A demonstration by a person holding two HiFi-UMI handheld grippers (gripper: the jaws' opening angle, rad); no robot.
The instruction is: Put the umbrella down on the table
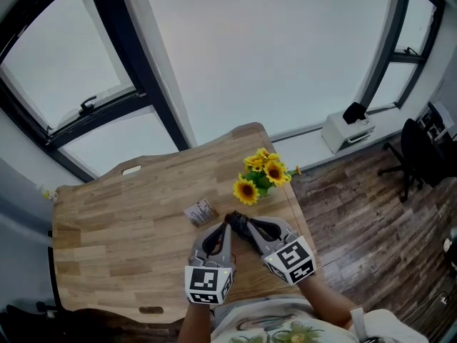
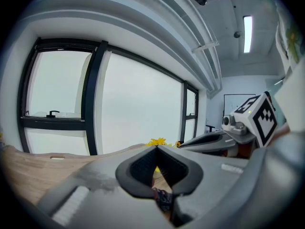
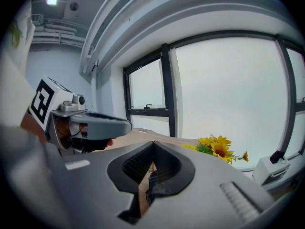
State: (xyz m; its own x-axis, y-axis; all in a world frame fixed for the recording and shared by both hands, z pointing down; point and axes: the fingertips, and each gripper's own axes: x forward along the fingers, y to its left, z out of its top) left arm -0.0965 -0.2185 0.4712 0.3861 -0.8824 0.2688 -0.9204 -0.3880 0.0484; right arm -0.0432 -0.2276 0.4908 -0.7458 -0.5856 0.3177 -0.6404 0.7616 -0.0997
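Umbrella sits pinched in the right gripper, jaws pressed together; left gripper likewise clamps it.

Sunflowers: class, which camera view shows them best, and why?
The head view: the sunflowers show whole on the table. The right gripper view catches their tops over its claw; the left gripper view, only a yellow sliver.

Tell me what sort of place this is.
Probably an office or studio room: a wooden table beside big windows, and an office chair on plank flooring.
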